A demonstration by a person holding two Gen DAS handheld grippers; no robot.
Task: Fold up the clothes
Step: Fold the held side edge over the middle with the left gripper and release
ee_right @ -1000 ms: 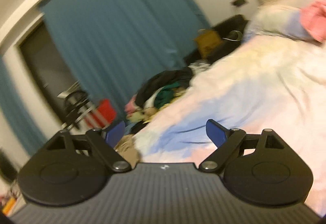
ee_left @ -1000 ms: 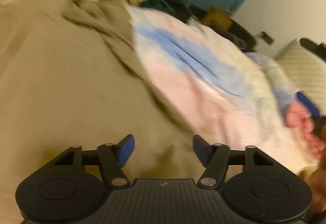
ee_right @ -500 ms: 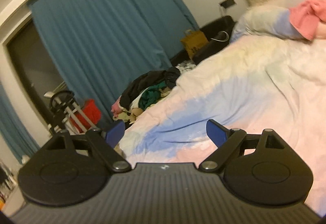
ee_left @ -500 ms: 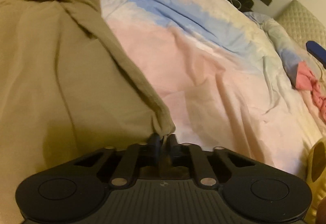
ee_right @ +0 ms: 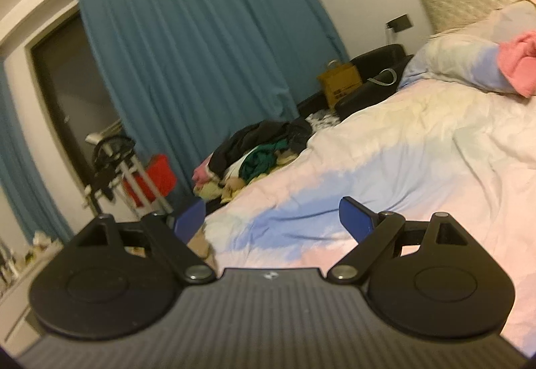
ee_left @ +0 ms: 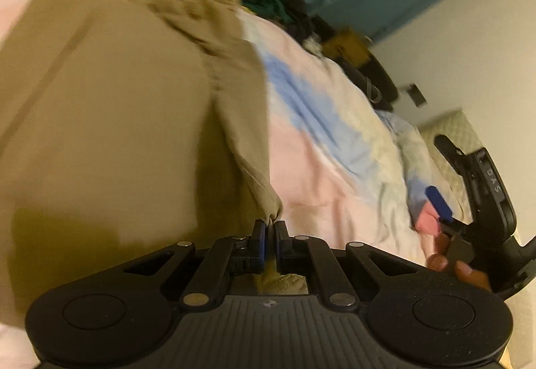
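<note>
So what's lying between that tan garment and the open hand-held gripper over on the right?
Only bare pastel bedspread, as the left wrist view shows, separates the tan garment from the right hand-held gripper.

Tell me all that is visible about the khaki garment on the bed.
The khaki garment is a large piece of plain olive-tan cloth, soft and matte, probably cotton. It lies spread over the pastel duvet, filling the left half of the left wrist view. Its right edge is a thick folded hem running toward the camera, with wrinkles and a bunched part at the far end. The left tongs are shut on its near corner. The picture is blurred, so finer details are unclear. The right wrist view shows only a small tan scrap.
</note>
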